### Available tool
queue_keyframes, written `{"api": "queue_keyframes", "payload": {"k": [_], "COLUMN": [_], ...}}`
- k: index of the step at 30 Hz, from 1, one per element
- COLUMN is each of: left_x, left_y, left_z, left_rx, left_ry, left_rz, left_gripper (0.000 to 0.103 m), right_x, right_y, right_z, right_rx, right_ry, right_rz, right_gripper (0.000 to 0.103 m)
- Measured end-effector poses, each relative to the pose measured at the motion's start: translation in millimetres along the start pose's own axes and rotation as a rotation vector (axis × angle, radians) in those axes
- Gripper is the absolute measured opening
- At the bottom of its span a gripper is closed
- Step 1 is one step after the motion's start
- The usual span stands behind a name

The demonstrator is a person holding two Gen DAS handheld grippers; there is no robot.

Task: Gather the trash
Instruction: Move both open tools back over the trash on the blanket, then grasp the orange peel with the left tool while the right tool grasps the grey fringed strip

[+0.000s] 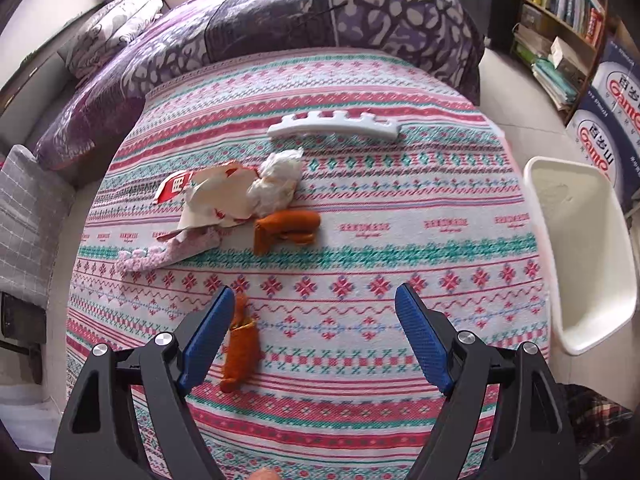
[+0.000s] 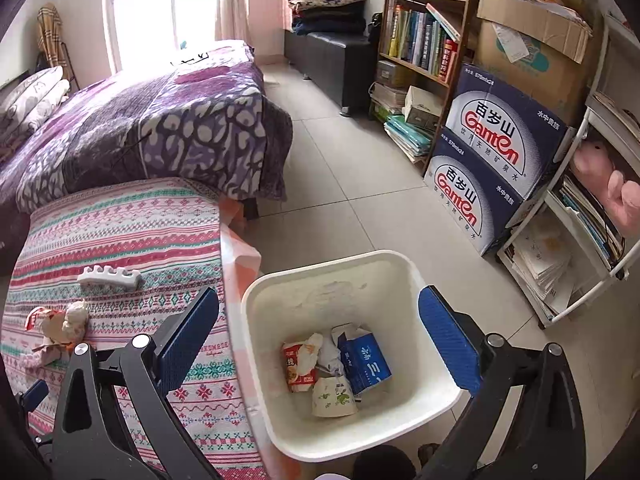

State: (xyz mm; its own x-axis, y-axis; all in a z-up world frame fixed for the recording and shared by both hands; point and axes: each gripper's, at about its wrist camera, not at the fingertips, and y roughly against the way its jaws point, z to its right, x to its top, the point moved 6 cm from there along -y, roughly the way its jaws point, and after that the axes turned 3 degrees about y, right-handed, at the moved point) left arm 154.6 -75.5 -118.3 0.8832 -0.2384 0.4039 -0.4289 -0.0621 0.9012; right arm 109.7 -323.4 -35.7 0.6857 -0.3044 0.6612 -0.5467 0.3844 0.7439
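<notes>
My left gripper (image 1: 314,300) is open above the patterned tablecloth (image 1: 400,248). An orange peel (image 1: 240,348) lies by its left finger. Farther off lie another orange peel (image 1: 286,228), a crumpled white tissue (image 1: 278,180), a torn red-and-white wrapper (image 1: 212,196) and a pink sock (image 1: 168,254). My right gripper (image 2: 318,312) is open and empty above the white trash bin (image 2: 420,280), which holds a blue carton (image 2: 364,364), a red wrapper (image 2: 298,364), a paper cup (image 2: 332,398) and tissue.
A white plastic toe separator (image 1: 334,126) lies at the table's far side, also in the right wrist view (image 2: 110,276). The bin (image 1: 580,248) stands on the floor right of the table. A purple bed (image 2: 140,128), bookshelf (image 2: 420,40) and water cartons (image 2: 492,160) surround the tiled floor.
</notes>
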Motion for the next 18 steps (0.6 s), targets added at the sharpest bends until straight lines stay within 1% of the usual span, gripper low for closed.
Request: {"api": "queue_keyframes", "payload": {"k": [3,6,14,16,18], "left_x": [-8,-15,-34,-38,-41], "left_y": [-12,-23,-42,-46,-49], "left_z": [-18,-33,-61,-66,-70], "left_rx": [0.019,0.022,-0.005,-0.014,-0.032], "left_ry": [-0.001,0.009,0.036,0.045,0.054], "left_rz": [-0.059,-0.116,-0.213,-0.227,-0.246], "left_gripper": [0.080,0.080,0.080,0.078,0.070], "right_x": [-3,-6,-15,-18,-20], "right_y": [-2,-4,-9,-10,-10], "right_z": [-19,-36,-69,-76,-84], "right_rx": [0.015,0.026,0.063,0.072,0.078], "right_ry": [0.039,0.072,0.118,0.129,0.143], "right_rz": [-0.013,-0.026,-0.065,-0.072,-0.076], "right_gripper": [0.096,0.096,0.096,0.096,0.096]}}
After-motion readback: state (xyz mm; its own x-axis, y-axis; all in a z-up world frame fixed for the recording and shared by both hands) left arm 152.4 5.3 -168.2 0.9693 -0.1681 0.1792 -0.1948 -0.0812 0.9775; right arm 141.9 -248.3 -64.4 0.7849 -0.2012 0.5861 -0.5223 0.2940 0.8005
